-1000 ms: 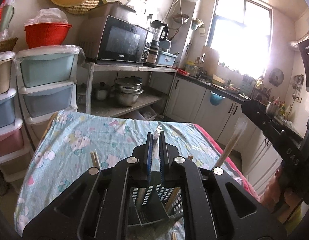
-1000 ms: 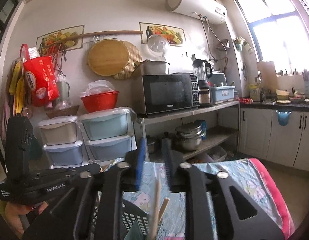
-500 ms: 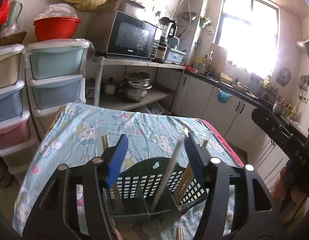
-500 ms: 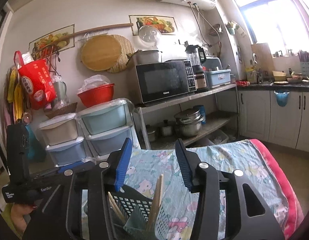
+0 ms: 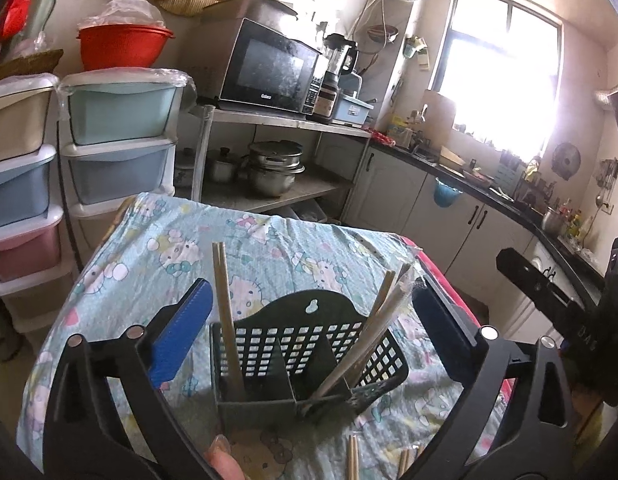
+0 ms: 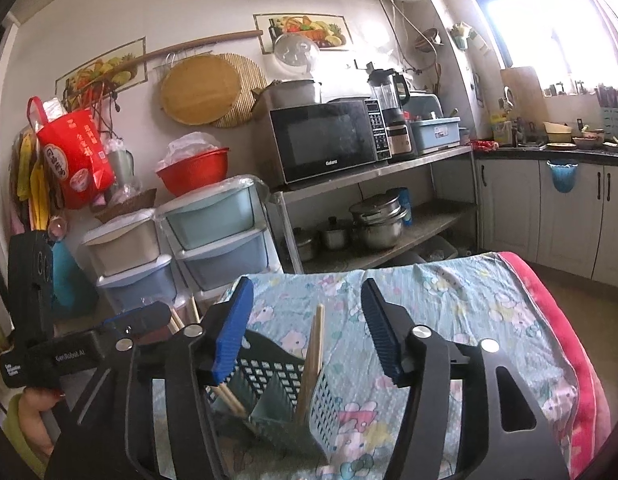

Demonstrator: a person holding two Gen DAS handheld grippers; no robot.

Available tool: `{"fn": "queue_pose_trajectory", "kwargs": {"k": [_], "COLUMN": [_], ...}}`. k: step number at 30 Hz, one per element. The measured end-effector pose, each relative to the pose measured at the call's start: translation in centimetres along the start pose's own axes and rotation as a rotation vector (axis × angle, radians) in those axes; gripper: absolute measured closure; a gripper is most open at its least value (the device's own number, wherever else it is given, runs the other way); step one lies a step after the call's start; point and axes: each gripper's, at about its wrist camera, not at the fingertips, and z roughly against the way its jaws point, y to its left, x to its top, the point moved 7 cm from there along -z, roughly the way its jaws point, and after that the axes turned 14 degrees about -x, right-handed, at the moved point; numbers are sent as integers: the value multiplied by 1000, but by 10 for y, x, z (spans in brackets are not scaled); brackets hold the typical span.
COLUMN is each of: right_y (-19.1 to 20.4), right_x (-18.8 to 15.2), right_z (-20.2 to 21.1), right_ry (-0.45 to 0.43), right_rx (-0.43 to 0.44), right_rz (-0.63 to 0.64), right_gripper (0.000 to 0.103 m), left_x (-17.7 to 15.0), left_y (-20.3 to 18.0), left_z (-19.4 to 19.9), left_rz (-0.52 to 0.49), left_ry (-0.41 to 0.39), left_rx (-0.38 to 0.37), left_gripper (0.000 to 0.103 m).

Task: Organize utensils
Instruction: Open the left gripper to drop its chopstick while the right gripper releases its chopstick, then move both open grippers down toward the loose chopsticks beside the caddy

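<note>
Now both hand-held grippers, left [image 5: 309, 312] and right [image 6: 307, 330], gape released around the chopstick-filled caddy [image 5: 305, 344].

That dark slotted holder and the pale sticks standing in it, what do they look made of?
The holder looks like moulded plastic, dark green and matt: thin walls, an even grid of square holes, a hanging slot at the top. The sticks look like unfinished bamboo or wood chopsticks: pale tan, straight, square-cut ends. Which of the two I cannot tell.

"Galanz" on microwave [image 6: 327, 140], "GenRobot.AI" on left gripper [image 6: 149, 320]
</note>
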Motion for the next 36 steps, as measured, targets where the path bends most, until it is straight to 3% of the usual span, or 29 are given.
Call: {"fn": "queue_pose_trajectory", "kwargs": {"k": [19, 36], "right_y": [-13, -34], "right_x": [-54, -84], "right_z": [17, 35], "right_ry": [149, 218], "right_rx": [-4, -30], "right_rz": [25, 16], "right_gripper": [44, 44], "left_x": [-31, -60], "left_y": [-9, -6], "left_z": [16, 29], "left_rz": [24, 51], "left_ry": [21, 51], "left_rx": [-15, 1], "left_gripper": [11, 11]}}
